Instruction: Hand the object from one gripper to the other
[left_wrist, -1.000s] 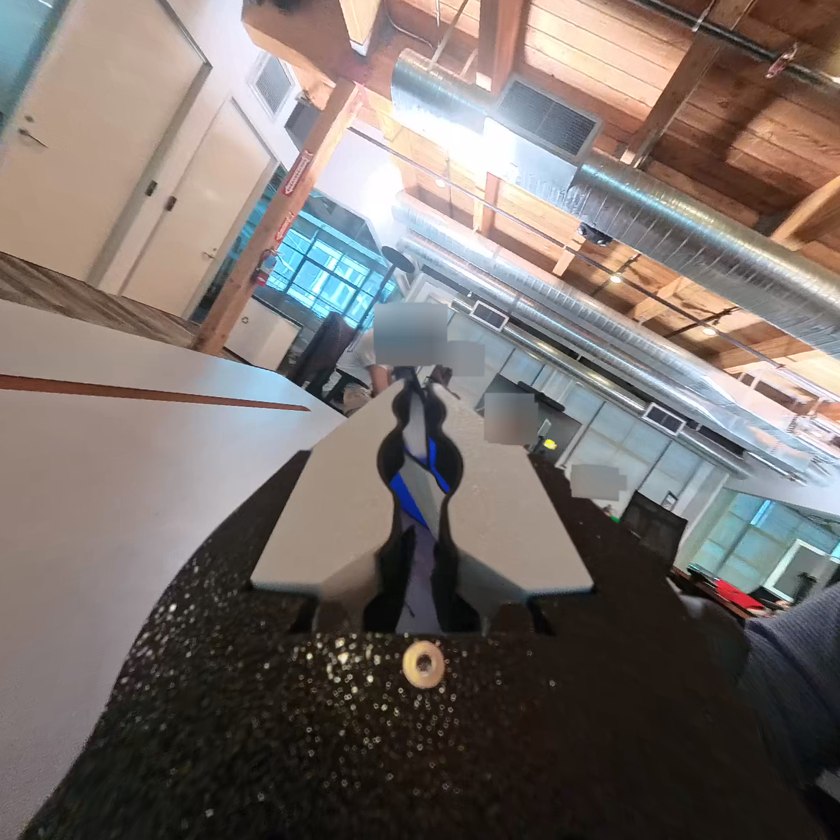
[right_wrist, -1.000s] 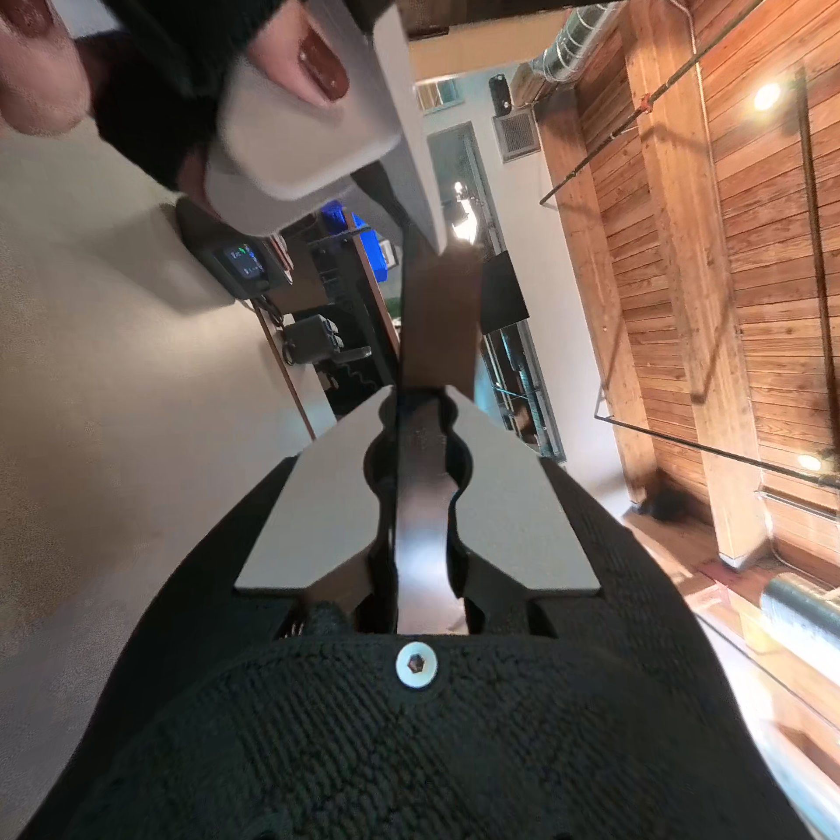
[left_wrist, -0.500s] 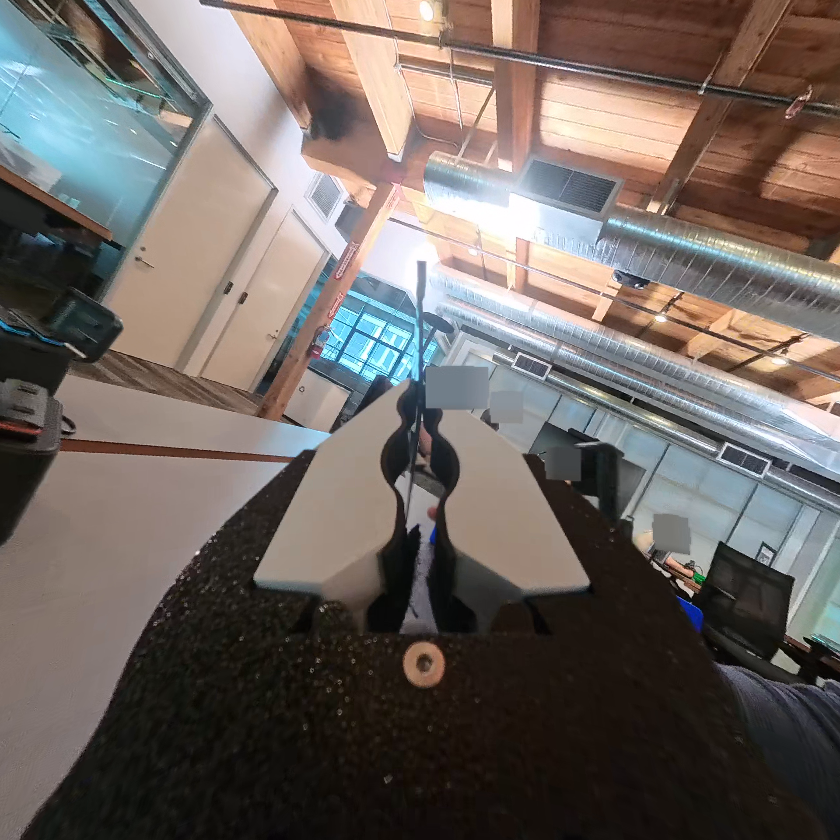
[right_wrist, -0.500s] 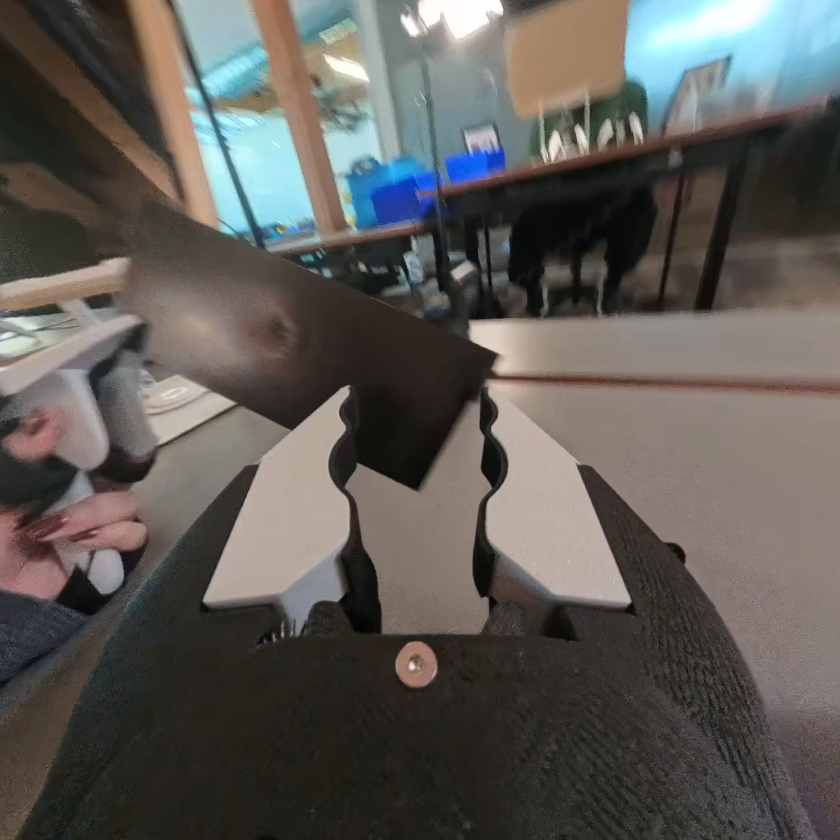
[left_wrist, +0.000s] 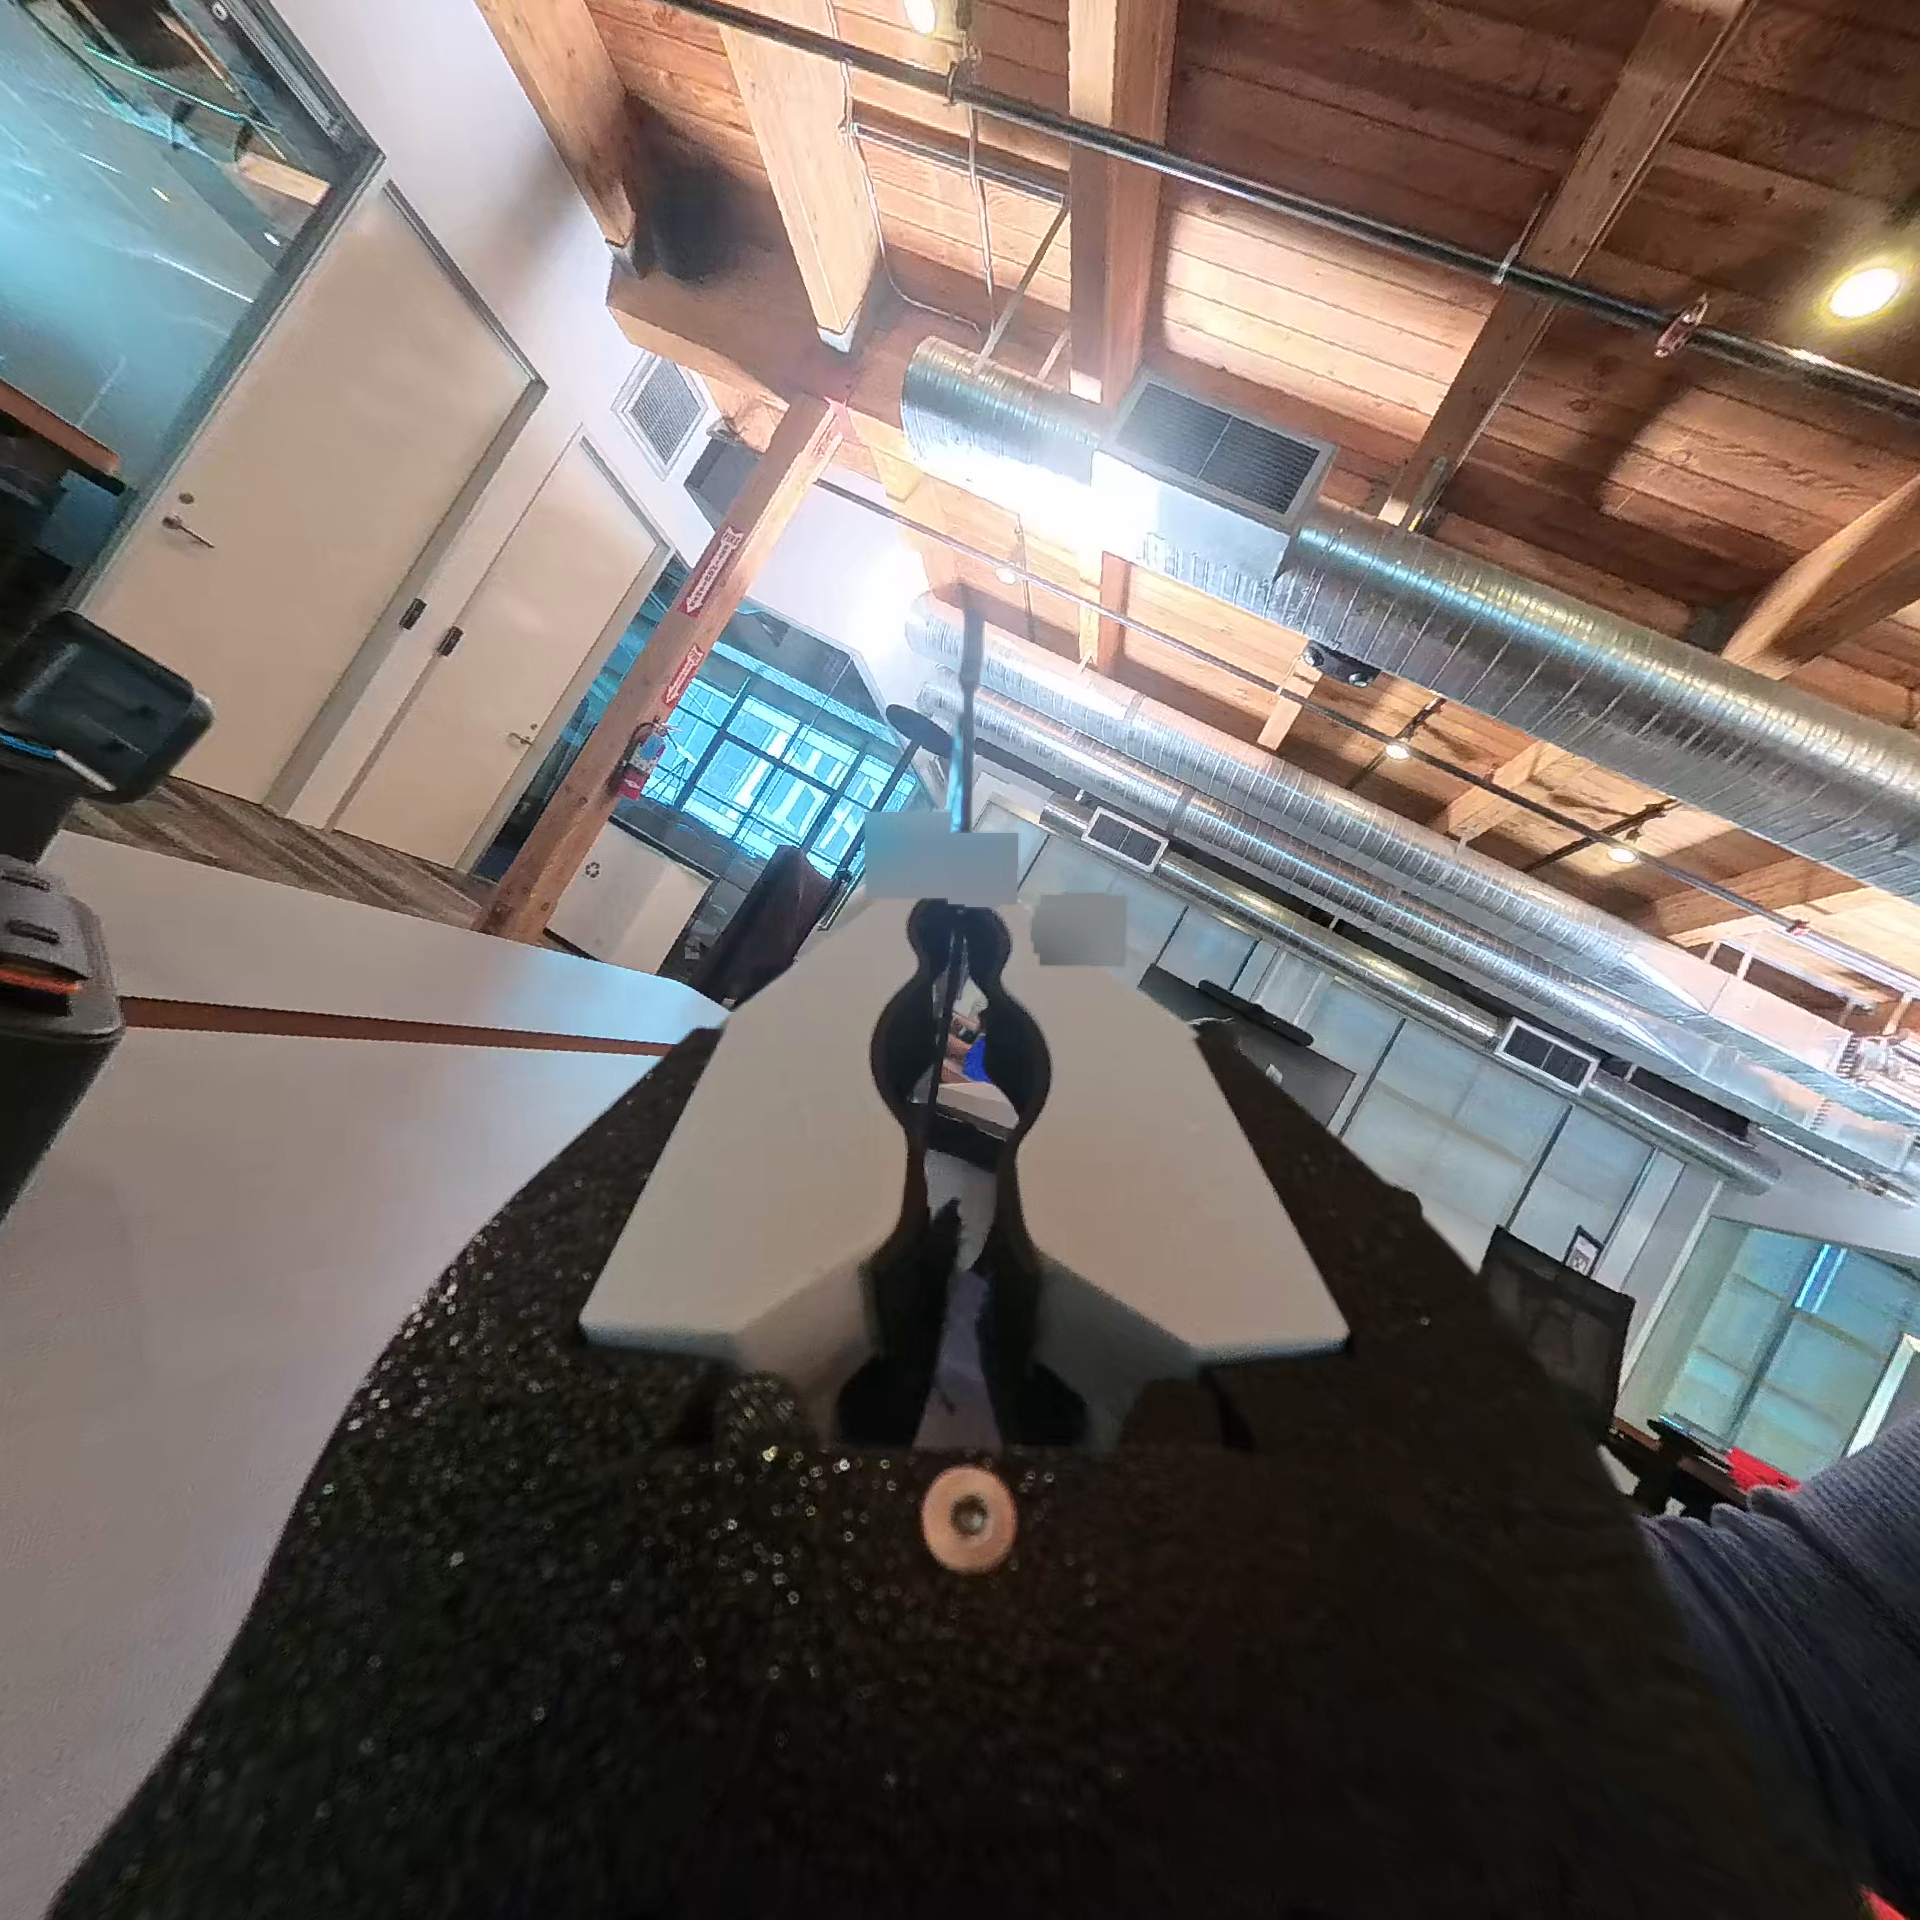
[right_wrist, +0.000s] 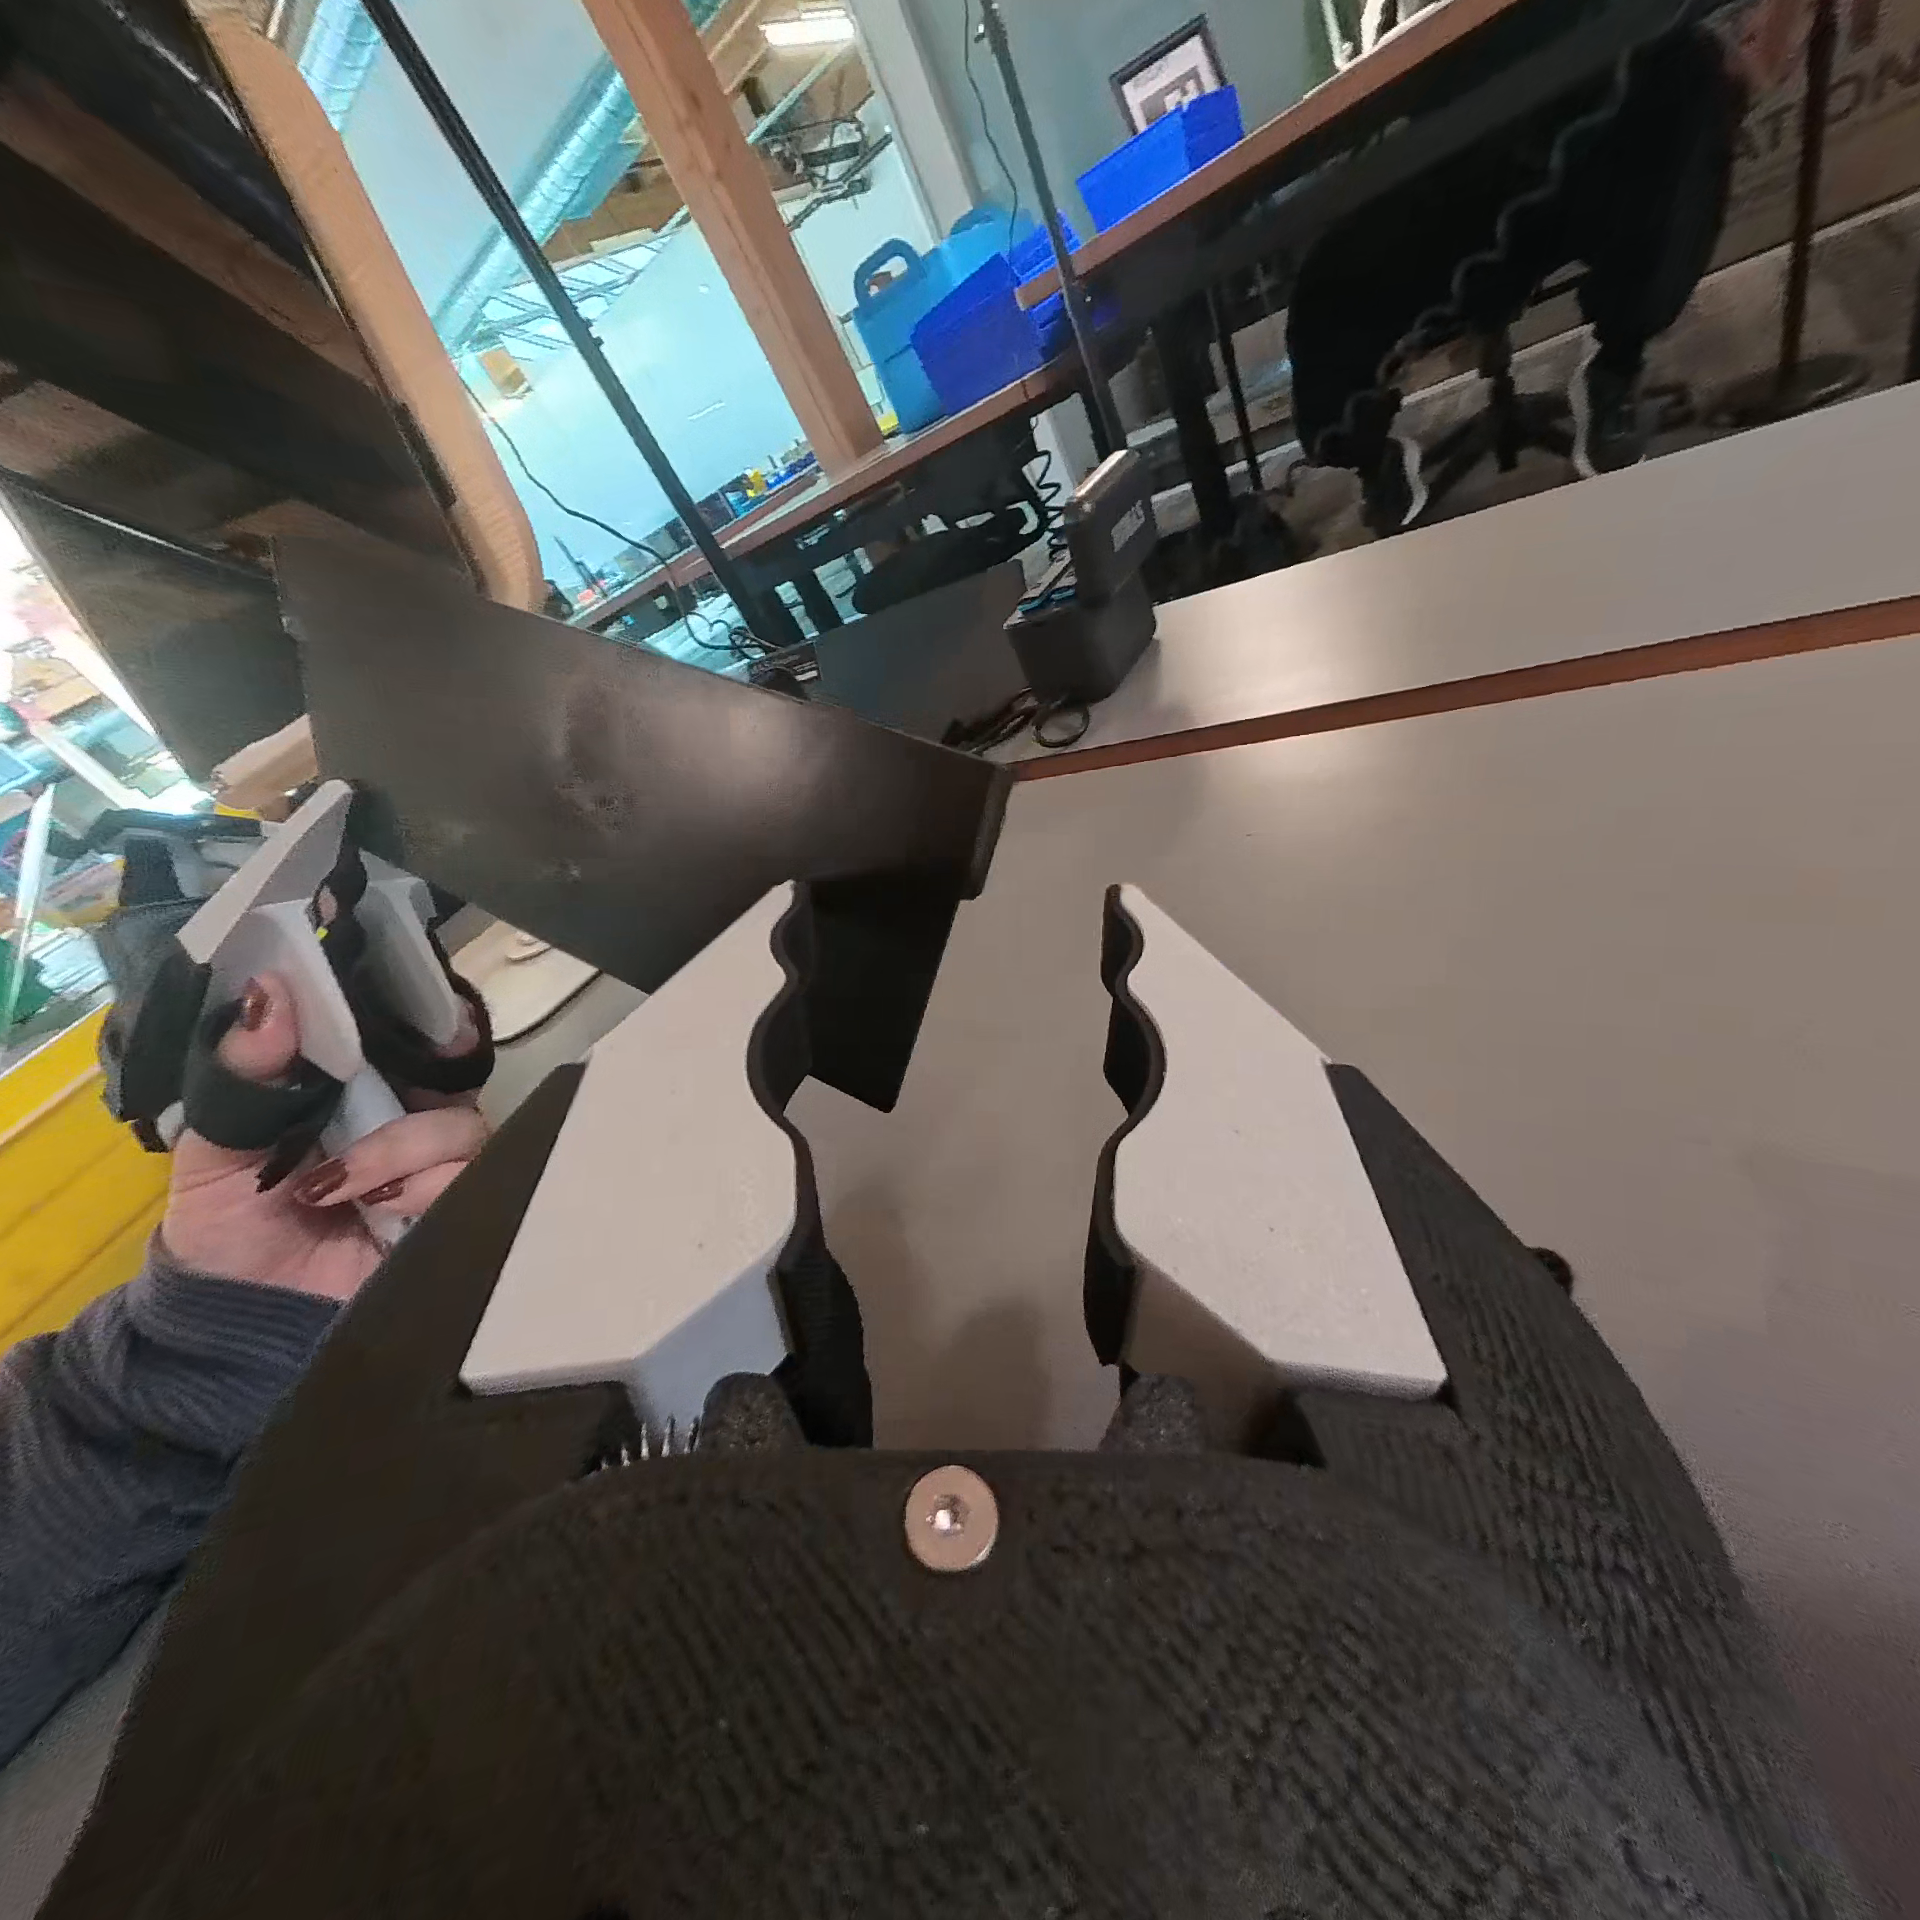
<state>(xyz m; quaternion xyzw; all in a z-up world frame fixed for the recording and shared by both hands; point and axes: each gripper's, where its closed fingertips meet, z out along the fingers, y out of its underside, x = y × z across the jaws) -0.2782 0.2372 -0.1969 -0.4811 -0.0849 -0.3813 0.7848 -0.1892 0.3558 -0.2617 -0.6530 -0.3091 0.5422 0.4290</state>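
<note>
Gripping the flat black plate (right_wrist: 623, 790) at nine o'clock, the left claw (right_wrist: 343, 914) stays clamped while the right claw (right_wrist: 951, 904) gapes, the plate's near corner between its jaws above the table (right_wrist: 1455, 935).

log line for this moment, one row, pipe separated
left gripper: shut on black flat plate | right gripper: open, plate corner between fingers | handover: right released

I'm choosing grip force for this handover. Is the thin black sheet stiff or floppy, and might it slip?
The black sheet probably is stiff: held near one end by the left gripper, it juts out straight without sagging. It looks thin edge-on, so likely light. Its smooth, faintly shiny face may slip or pivot.
</note>
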